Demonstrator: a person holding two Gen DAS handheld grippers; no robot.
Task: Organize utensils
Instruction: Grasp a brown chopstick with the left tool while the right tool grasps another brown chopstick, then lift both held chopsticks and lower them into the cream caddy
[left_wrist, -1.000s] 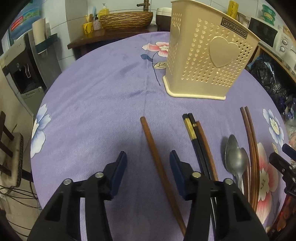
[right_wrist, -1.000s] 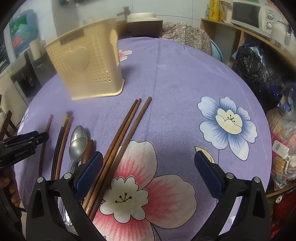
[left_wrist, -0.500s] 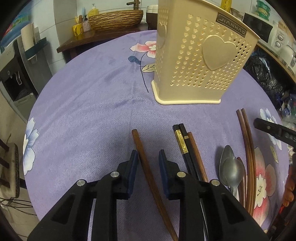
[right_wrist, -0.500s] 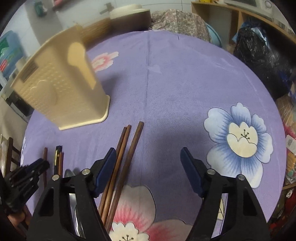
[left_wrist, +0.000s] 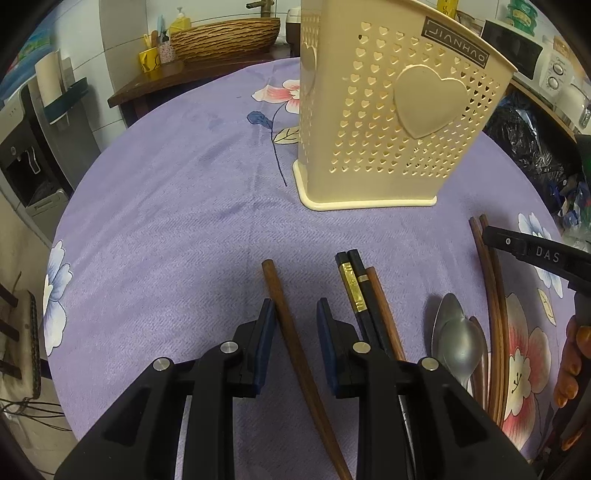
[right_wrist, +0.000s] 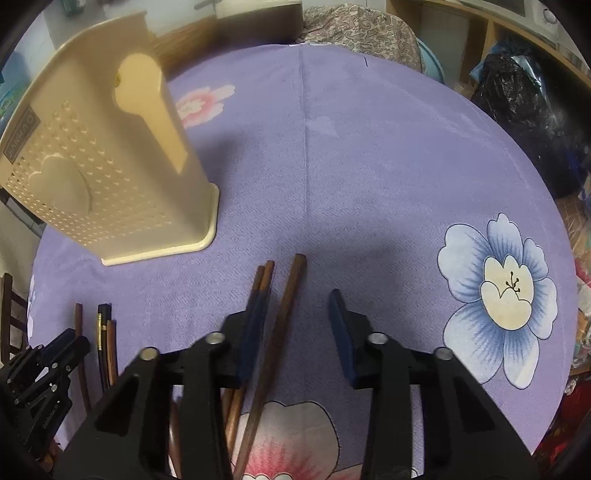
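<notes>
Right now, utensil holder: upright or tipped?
Upright. The holder stands on its flat base on the purple tablecloth, open top up, in both wrist views.

A home kitchen. A microwave (left_wrist: 517, 48) and water dispenser (left_wrist: 22, 155) stand by tiled walls. The round surface (left_wrist: 166, 206) wears a floral purple cloth, with a woven basket (left_wrist: 225, 37) behind.

My tabletop (left_wrist: 177, 206) wears lilac cloth with pink and blue flowers. The holder (left_wrist: 391, 110) is cream, pierced with hearts. Brown chopsticks (right_wrist: 280, 317), black-and-gold chopsticks (left_wrist: 354, 288), silver spoons (left_wrist: 454, 336); my fingers (left_wrist: 264, 332) black, blue-padded.
</notes>
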